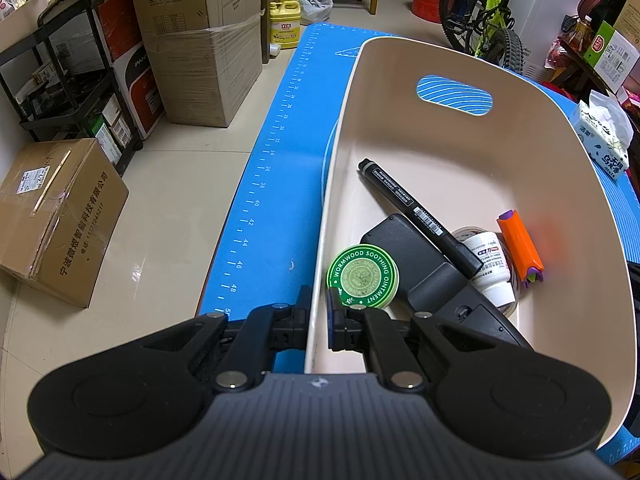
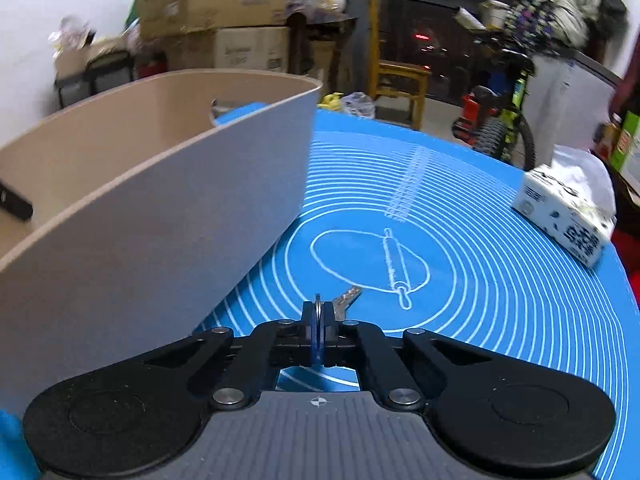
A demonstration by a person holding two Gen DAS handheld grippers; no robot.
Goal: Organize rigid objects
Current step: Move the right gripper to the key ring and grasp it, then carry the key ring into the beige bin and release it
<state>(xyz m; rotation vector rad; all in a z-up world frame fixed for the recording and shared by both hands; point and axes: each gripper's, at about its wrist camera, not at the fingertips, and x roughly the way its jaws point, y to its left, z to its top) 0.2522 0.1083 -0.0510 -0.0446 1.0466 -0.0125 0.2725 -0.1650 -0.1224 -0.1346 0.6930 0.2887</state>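
We count six things in the one beige bin (image 1: 440, 64): one marker (image 1: 416, 208), one green tin (image 1: 363, 277), one black case (image 1: 420, 264), one white bottle (image 1: 494, 272), one tape roll (image 1: 514, 280) and one orange piece (image 1: 520, 246). Our left fingers (image 1: 318, 314) pinch the bin's wall between them. Our right fingers (image 2: 318, 318) clamp one key ring (image 2: 318, 304); its key (image 2: 347, 299) juts just ahead over the tabletop (image 2: 500, 280).

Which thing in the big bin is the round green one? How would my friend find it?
Start at the beige bin on the blue mat. At its near end, beside the wall that the left gripper clamps, lies the green tin. It alone is flat, round and green, with white lettering round its lid; the black marker nearby is long.
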